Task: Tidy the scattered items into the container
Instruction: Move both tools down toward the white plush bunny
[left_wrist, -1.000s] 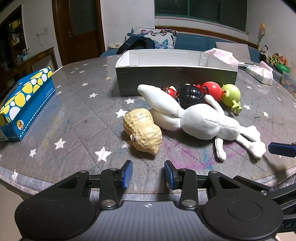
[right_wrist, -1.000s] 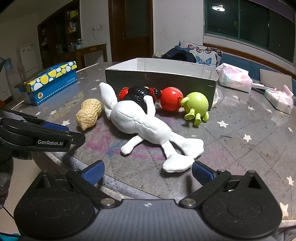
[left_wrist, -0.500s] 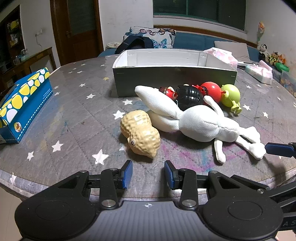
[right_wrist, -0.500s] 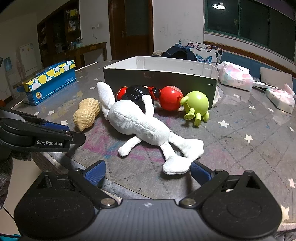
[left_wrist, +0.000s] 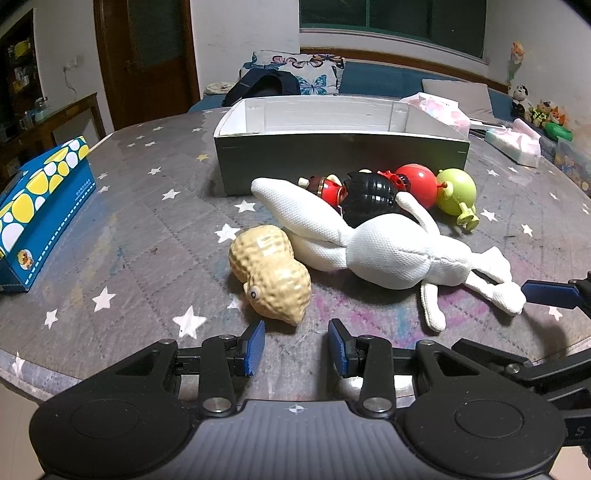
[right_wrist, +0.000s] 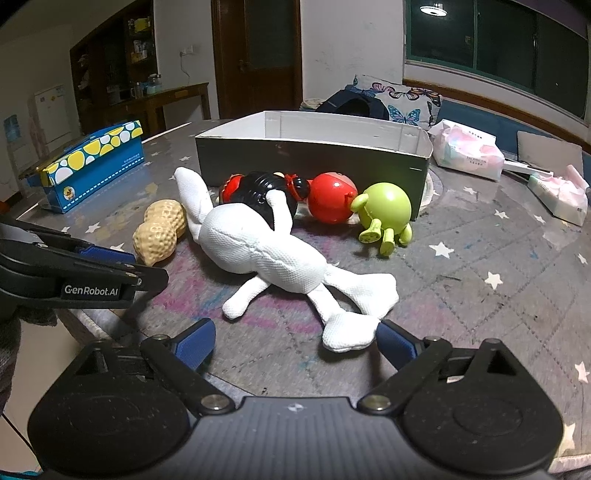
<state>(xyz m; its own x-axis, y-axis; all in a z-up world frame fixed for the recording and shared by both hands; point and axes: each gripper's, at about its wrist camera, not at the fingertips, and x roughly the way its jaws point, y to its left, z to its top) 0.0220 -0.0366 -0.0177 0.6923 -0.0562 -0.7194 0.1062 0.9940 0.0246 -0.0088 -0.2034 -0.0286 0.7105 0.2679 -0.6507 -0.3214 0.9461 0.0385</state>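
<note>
A white plush toy (right_wrist: 266, 251) lies sprawled on the star-patterned table, its foot (right_wrist: 347, 334) between the jaws of my right gripper (right_wrist: 295, 345). Those jaws are closing and the pads do not touch the foot. A tan peanut toy (left_wrist: 271, 275) lies just ahead of my left gripper (left_wrist: 295, 349), which is open and holds nothing. Behind the plush (left_wrist: 388, 254) lie a black and red toy (right_wrist: 264, 190), a red ball toy (right_wrist: 330, 203) and a green round toy (right_wrist: 386, 212). The open grey box (right_wrist: 310, 162) stands behind them; its inside shows nothing from here.
A blue and yellow tissue box (left_wrist: 37, 214) lies at the table's left side. Pink tissue packs (right_wrist: 469, 153) sit at the right rear. The table's rounded front edge runs just under both grippers. A sofa with cushions (left_wrist: 303, 74) is beyond the table.
My right gripper's jaws have narrowed around the plush toy's foot and edged a little closer. The left gripper has crept slightly nearer the peanut toy; the toys lie as before.
</note>
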